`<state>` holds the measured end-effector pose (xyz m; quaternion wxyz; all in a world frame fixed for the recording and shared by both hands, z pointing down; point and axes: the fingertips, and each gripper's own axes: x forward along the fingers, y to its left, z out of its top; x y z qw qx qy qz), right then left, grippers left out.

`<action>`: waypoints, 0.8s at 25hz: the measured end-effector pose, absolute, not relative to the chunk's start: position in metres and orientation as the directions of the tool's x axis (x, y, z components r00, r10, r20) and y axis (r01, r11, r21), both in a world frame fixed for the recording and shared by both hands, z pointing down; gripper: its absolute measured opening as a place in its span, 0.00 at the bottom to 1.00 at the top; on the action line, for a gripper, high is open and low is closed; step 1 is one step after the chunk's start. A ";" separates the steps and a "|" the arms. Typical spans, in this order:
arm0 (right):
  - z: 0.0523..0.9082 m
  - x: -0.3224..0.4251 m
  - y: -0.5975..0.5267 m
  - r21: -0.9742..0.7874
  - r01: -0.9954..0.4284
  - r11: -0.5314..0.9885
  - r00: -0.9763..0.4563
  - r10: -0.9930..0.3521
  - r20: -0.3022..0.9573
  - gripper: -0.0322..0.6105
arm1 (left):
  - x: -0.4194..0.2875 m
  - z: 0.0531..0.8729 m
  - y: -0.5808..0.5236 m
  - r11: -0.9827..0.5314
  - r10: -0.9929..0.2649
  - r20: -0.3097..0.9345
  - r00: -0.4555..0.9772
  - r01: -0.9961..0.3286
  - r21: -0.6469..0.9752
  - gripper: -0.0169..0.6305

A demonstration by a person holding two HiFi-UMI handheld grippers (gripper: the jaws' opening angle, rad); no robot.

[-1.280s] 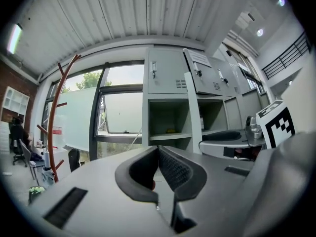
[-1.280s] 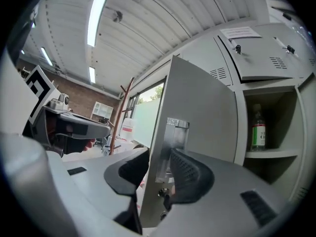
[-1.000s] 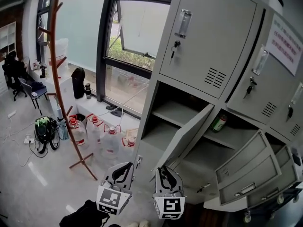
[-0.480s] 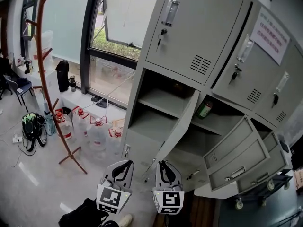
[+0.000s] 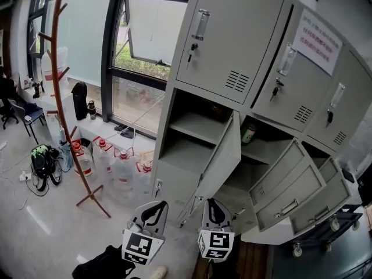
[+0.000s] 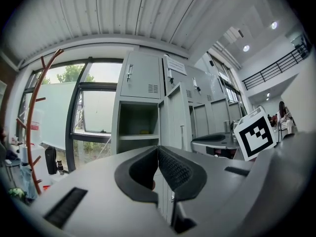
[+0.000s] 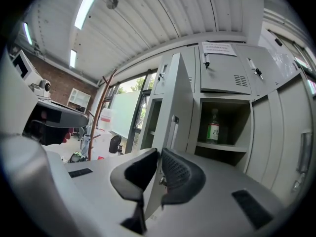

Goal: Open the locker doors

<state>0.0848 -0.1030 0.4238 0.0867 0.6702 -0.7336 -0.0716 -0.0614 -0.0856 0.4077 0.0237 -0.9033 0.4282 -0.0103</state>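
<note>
lower doors are open. left gripper and right gripper: fingers pressed together, empty; right's just closed. next, pull the top door handle at 12 o'clock.

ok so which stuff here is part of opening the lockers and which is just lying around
For the job: lockers, shut upper doors, open lower doors, keys in the locks.

Just lying about: coat stand, water jugs, green bottle on a locker shelf, black bag on the floor.
</note>
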 end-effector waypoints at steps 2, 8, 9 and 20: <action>0.424 0.088 -0.101 0.213 -0.973 0.093 -0.089 -0.996 0.028 0.12 | -0.058 0.406 -0.085 -0.631 -0.775 -0.002 0.633 -0.773 -0.060 0.06; 0.420 0.090 -0.098 0.178 -0.980 0.090 -0.094 -0.996 -0.010 0.10 | -0.048 0.407 -0.087 -0.626 -0.779 0.000 0.628 -0.776 -0.078 0.06; 0.417 0.091 -0.093 0.172 -0.981 0.085 -0.091 -0.996 -0.026 0.07 | -0.046 0.408 -0.086 -0.626 -0.778 0.002 0.628 -0.776 -0.080 0.06; 0.419 0.099 -0.038 0.121 -0.991 0.050 -0.059 -0.995 -0.078 0.07 | -0.021 0.420 -0.070 -0.668 -0.743 0.034 0.669 -0.736 -0.111 0.06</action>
